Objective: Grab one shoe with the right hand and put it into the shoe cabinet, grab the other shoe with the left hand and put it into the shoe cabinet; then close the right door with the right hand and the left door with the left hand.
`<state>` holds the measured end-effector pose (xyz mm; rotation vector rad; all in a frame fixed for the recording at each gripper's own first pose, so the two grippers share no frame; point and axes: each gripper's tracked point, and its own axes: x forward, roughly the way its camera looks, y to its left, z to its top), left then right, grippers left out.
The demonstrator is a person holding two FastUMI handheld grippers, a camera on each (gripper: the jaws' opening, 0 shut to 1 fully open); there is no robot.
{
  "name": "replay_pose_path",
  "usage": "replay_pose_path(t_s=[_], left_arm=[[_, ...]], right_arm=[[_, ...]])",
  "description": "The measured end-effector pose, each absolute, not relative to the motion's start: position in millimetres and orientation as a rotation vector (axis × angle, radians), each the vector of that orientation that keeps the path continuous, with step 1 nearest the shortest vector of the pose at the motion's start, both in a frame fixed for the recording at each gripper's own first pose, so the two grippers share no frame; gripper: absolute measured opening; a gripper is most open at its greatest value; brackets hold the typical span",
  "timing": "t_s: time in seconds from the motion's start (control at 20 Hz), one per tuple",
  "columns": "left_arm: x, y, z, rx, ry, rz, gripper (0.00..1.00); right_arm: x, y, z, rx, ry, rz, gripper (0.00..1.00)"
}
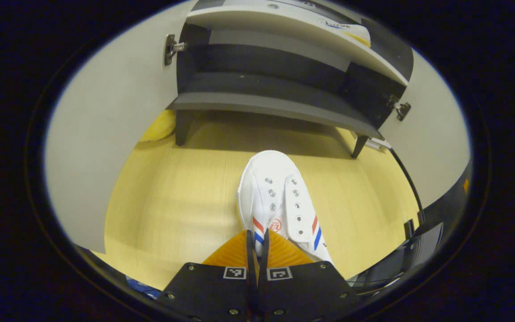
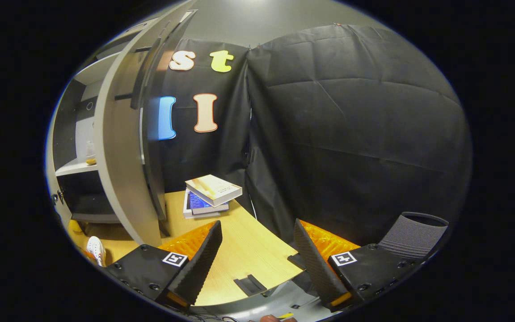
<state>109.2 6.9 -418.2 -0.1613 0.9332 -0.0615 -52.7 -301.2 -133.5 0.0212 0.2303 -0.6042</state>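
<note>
Floor [image 1: 172,201] is pale yellow wood-grain board, walled by black cloth [image 2: 356,134] in the right gripper view.

Left gripper view: the shoe cabinet [image 1: 280,85] stands ahead of and above the left gripper [image 1: 257,250], on short dark legs, both doors swung wide. Left door [image 1: 105,134] fills the near left; right door [image 1: 432,134] is off to the right. Dark lower shelves look bare; one shoe [image 1: 351,29] lies on the light upper shelf, far ahead and right. The other shoe [image 1: 280,201], white with red and blue stripes, sits on the floor directly ahead of the fingers, toe toward the cabinet. The left gripper's fingers are drawn together at the shoe's heel end; whether they pinch its rim cannot be told. A yellow object [image 1: 159,127] lies beside the cabinet's left leg.

Right gripper view: the right gripper [image 2: 257,250] has its fingers spread wide, nothing between them. A stack of books [image 2: 210,194] lies ahead on the floor. A door edge [image 2: 123,156] rises to the left. A ribbed dark bin [image 2: 411,235] stands near right.
</note>
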Motion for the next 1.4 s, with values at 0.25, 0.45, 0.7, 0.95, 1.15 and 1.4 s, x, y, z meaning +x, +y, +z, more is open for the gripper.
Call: replay_pose_path(t_s=[0.25,0.45,0.7,0.95,1.15,1.4], left_arm=[[129,32,-348,-0.142,0.783,-0.107,0.02],[141,66,-269,-0.219,0.665,-0.159,0.01],[140,95,-237,-0.254,0.557,-0.148,0.01],[127,85,-242,-0.201,0.434,-0.11,0.01],[127,86,-232,-0.171,0.344,-0.085,0.01],[123,84,-229,-0.098,0.276,-0.001,0.0]], right_arm=[[-9,-316,-127,0.01,0.21,-0.567,0.97],[21,-316,-114,0.019,0.189,-0.523,1.0],[42,-316,-125,0.012,0.22,-0.489,0.98],[46,-322,-131,0.049,0.231,-0.489,0.98],[38,-335,-133,0.033,0.237,-0.508,1.0],[23,-352,-135,0.053,0.247,-0.56,1.0]])
